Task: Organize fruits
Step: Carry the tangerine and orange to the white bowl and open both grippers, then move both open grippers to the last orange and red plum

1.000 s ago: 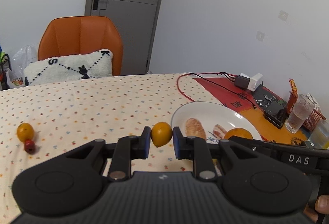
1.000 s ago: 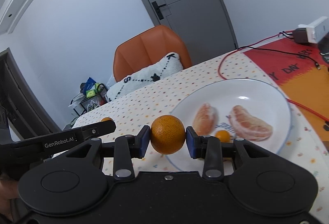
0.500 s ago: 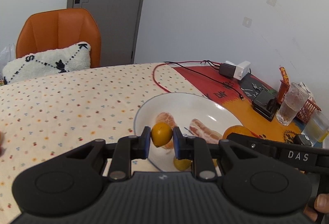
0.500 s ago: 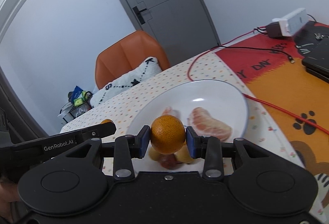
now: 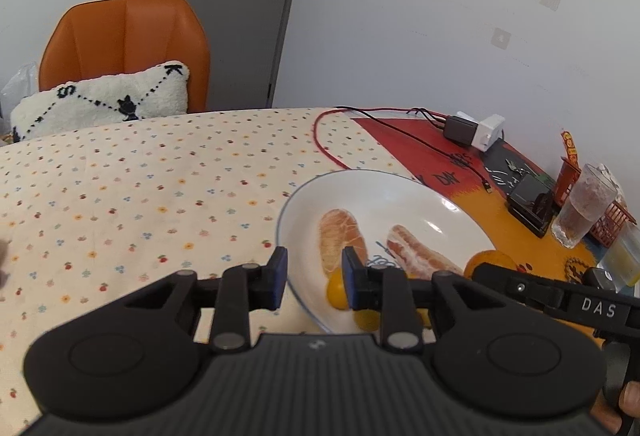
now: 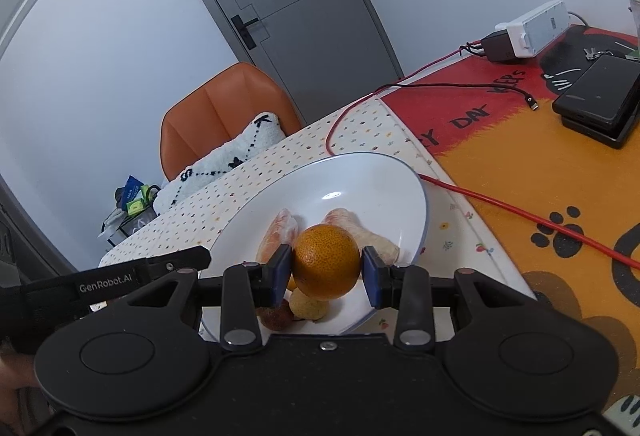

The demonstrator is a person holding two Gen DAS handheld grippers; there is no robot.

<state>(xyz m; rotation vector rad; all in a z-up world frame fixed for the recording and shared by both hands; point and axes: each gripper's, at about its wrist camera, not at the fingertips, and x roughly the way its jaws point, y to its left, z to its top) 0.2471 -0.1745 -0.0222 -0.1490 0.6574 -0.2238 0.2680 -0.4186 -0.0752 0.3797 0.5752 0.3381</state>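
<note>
My left gripper (image 5: 314, 276) hangs over the near-left rim of the white plate (image 5: 288, 220), its jaws opening with nothing between the pads. A small yellow fruit (image 5: 338, 294) lies in the plate just below the right finger, beside another yellow fruit (image 5: 366, 320). Two peeled citrus segments (image 5: 342, 240) (image 5: 420, 256) lie mid-plate. My right gripper (image 6: 326, 272) is shut on a round orange (image 6: 326, 266), held above the plate's (image 6: 420, 204) near part. Under it lie a yellow fruit (image 6: 308, 306) and a small red fruit (image 6: 274, 316).
An orange chair (image 5: 124, 44) with a white pillow (image 5: 104, 100) stands behind the dotted tablecloth. To the right, on the red-orange mat, are a power strip (image 6: 536, 28), red and black cables (image 6: 500, 202), stacked black devices (image 6: 600, 100), a glass (image 5: 580, 204) and a red basket (image 5: 612, 224).
The left gripper opened and let go of the small yellow fruit, which now lies in the plate. The right gripper carried its orange lower and further over the plate.
</note>
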